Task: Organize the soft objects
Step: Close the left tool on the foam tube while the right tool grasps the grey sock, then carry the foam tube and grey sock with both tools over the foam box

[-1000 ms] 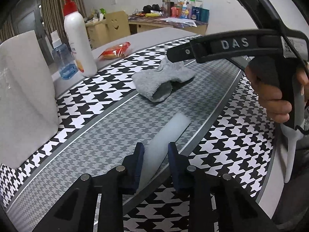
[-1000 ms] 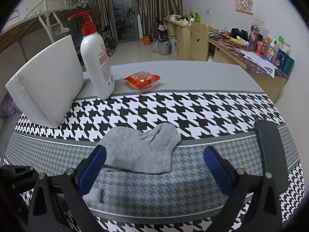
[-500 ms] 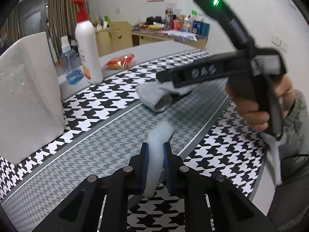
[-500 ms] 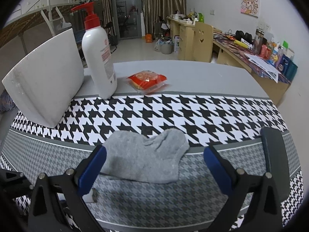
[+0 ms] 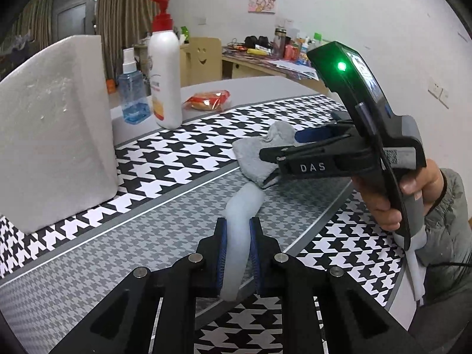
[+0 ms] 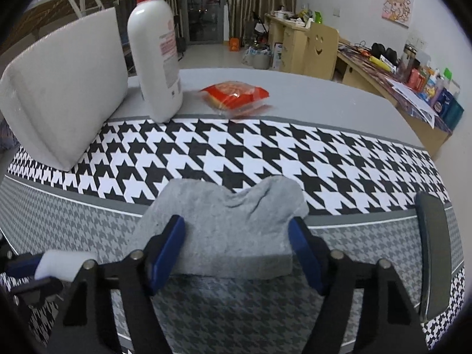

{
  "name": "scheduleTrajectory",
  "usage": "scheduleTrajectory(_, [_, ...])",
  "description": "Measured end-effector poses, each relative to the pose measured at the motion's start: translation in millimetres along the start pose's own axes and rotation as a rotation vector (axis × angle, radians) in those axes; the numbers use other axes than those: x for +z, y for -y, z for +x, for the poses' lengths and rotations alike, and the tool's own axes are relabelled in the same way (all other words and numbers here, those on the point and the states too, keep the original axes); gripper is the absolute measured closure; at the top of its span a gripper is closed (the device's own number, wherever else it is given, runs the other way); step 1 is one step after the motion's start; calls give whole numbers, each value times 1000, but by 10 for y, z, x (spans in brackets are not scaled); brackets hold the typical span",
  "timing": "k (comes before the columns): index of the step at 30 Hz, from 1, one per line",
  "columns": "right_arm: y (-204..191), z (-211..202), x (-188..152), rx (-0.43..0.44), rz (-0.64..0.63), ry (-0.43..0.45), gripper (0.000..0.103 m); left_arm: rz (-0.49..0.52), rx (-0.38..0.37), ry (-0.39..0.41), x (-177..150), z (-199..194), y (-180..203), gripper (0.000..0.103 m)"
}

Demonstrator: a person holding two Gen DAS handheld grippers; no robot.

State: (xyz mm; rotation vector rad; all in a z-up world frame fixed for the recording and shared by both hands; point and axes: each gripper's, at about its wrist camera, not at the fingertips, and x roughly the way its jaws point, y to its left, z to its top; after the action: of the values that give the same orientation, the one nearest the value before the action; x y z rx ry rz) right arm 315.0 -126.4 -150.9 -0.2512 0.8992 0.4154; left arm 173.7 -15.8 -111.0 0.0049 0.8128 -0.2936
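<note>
My left gripper (image 5: 238,233) is shut on a pale white foam strip (image 5: 240,215), which is squeezed between the blue pads and lifted above the houndstooth cloth. The strip's end also shows in the right wrist view (image 6: 63,264). A grey sock (image 6: 224,224) lies flat mid-table; it also shows in the left wrist view (image 5: 255,155). My right gripper (image 6: 236,244) is open, low over the sock, with one blue pad on each side of it. Whether the pads touch the sock is unclear.
A large white foam block (image 5: 50,129) stands at the left. A white pump bottle (image 5: 165,73), a blue spray bottle (image 5: 131,91) and a red snack packet (image 6: 234,94) sit behind the cloth. A dark flat object (image 6: 433,253) lies at the right edge.
My left gripper closed on the foam strip and raised it off the cloth. My right gripper moved forward and down until its pads straddle the sock.
</note>
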Motion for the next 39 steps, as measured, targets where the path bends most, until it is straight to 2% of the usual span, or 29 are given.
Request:
scheduleTrajectory(3, [-27,-27,-13,15,-13,3,40,-22,14,1,19,5,-48,87])
scheduleTrajectory(5, [-75,-117,-67,21,-18,7,60,-29,27,20,30,-33,-67,87])
scheduleTrajectory(6, [-74,-136,-79,23,-17,10,64,-34,31,30,35,-51,-73,87])
scheduleTrajectory(7, [-98,-159,-100,22,-13,12,75,-37,33,34,41,-55,-74,87])
scheduleTrajectory(8, [-82,-171,-108,24,3,16,80,-39,35,39,42,-66,-75,87])
scheduleTrajectory(11, [-5,-207,-137,40,37,21,84,-40,50,48,39,-73,-77,87])
scheduleTrajectory(19, [127,-310,-129,49,81,46,84,-61,88,89,62,-188,-120,87])
scheduleTrajectory(25, [86,-566,-150,101,78,124,84,-76,109,133,94,-333,-154,87])
scheduleTrajectory(29, [37,-643,-136,77,62,146,84,-90,119,158,109,-416,-198,87])
scheduleTrajectory(39, [-53,-897,-114,91,59,211,84,-88,132,207,143,-603,-207,87])
